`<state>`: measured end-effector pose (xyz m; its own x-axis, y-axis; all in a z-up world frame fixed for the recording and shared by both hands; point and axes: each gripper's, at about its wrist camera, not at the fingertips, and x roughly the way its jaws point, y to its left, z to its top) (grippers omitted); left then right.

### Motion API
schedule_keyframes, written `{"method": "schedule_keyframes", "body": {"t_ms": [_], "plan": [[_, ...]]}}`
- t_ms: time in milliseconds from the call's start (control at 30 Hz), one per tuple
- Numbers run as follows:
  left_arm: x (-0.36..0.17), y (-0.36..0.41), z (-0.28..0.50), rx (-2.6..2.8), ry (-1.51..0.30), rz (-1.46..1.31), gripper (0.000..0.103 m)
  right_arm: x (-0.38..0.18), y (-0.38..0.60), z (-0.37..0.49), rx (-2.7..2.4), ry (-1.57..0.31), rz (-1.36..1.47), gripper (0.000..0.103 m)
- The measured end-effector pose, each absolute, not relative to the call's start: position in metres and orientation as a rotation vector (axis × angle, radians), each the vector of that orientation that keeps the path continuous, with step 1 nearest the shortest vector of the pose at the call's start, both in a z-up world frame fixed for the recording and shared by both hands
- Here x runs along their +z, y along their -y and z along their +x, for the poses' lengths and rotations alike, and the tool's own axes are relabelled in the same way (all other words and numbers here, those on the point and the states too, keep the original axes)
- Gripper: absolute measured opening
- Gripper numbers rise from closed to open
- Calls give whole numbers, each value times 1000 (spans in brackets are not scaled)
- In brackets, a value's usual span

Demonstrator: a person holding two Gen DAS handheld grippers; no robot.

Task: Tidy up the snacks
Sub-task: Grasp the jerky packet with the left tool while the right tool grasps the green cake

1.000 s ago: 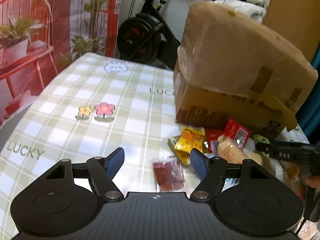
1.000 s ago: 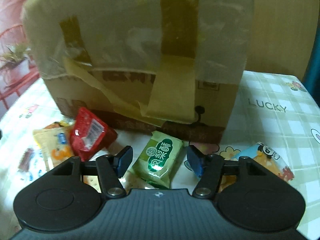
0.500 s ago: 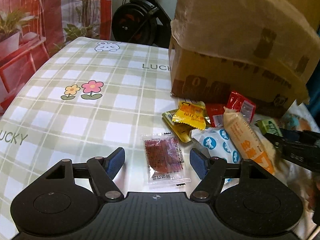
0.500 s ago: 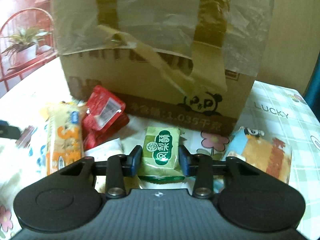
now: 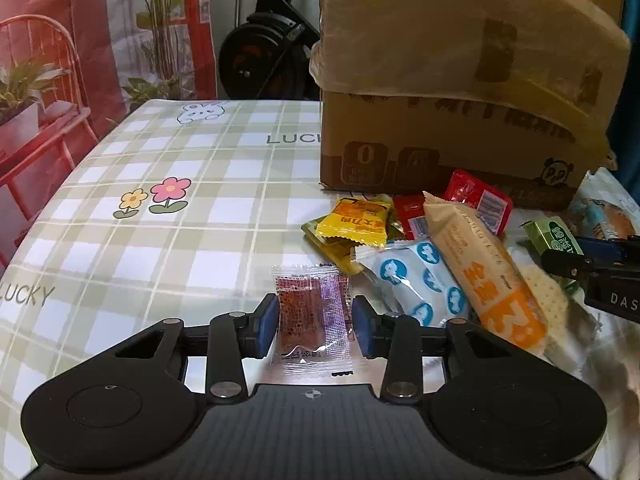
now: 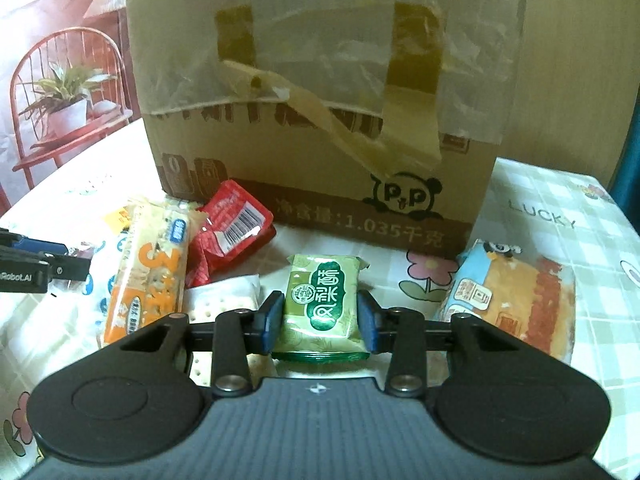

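Note:
A pile of snack packets lies on the checked tablecloth in front of a taped cardboard box (image 5: 460,120). My left gripper (image 5: 314,326) is shut on a clear packet of dark red snack (image 5: 310,316) at the pile's near left. My right gripper (image 6: 320,320) is shut on a green packet (image 6: 326,300), which also shows in the left wrist view (image 5: 554,238). Beside it lie an orange-and-cream bar (image 6: 150,268), red packets (image 6: 230,228), a cracker pack (image 6: 222,304) and a blue-and-orange cake packet (image 6: 516,296).
Yellow packets (image 5: 354,220) and a white-and-blue packet (image 5: 416,280) lie in the pile. The cardboard box (image 6: 320,120) stands close behind the snacks. The tablecloth (image 5: 160,220) stretches to the left. An exercise bike (image 5: 264,56) and a red chair (image 5: 36,92) stand beyond the table.
My left gripper moved forward over the clear red packet and shut on it. My right gripper shut on the green packet and holds it.

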<state>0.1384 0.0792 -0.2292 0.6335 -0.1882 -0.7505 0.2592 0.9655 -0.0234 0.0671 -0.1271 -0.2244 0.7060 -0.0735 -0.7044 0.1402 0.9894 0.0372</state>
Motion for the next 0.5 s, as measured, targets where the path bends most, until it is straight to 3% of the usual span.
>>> {"method": "schedule_keyframes", "body": {"t_ms": [500], "plan": [[-198,-97,108,-254,-746,0,42,-189,131,27,-141,-683,163,41]]}}
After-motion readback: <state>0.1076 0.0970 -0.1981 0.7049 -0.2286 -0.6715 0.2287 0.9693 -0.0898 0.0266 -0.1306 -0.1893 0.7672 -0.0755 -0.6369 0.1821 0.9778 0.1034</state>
